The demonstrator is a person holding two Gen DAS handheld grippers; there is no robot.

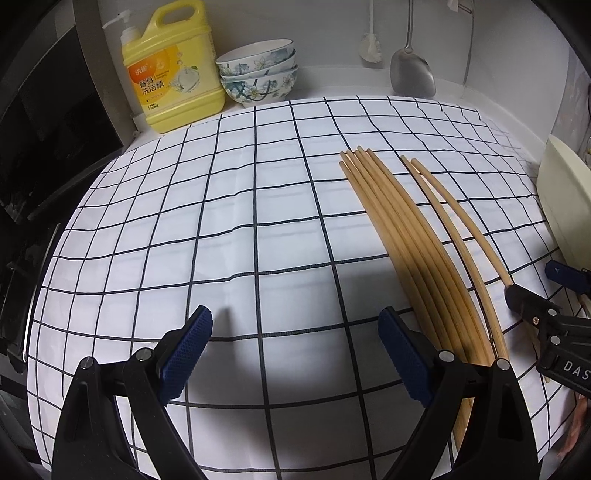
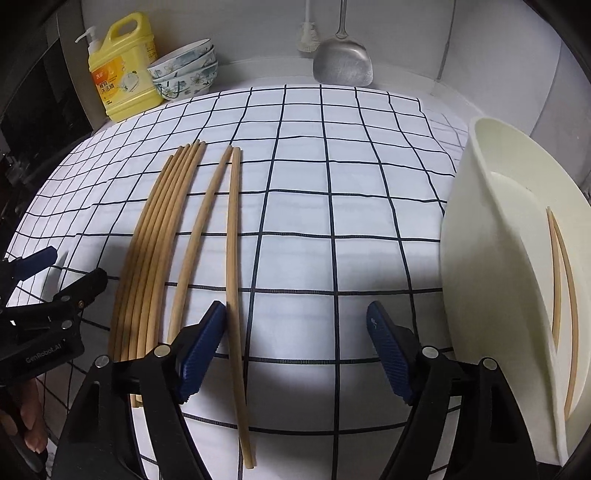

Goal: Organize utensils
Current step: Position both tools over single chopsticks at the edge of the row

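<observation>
Chopsticks, loose (image 2: 155, 236): wooden, a tight bundle lying flat on the checked cloth (image 2: 332, 184), tips pointing far, left of centre in the right wrist view. Laid parallel, probably so each can be picked off from the right edge in turn.

Chopsticks, separated pair (image 2: 221, 221): two sticks just right of the bundle, fanned apart at the near ends. The rightmost one runs close beside the left pad of the right claw (image 2: 295, 354); contact cannot be confirmed. Judged the next pick.

Holder (image 2: 491, 258): cream plastic container at the right edge of the tabletop, opening facing the claws. Two chopsticks (image 2: 561, 295) already lie inside, so sorting is judged under way, most sticks outstanding.

Right claw: spread wide, nothing between the pads, angled down at the cloth between pair and holder.

Left claw (image 1: 295, 354): spread, empty, hovering over bare cloth left of the bundle; likely standing by to steady the sticks.

Background, far edge: yellow detergent bottle (image 2: 122, 74), stacked floral bowls (image 2: 184, 74), hanging metal spatula (image 2: 343, 62) and brush (image 2: 308, 33), all well apart from the work.
</observation>
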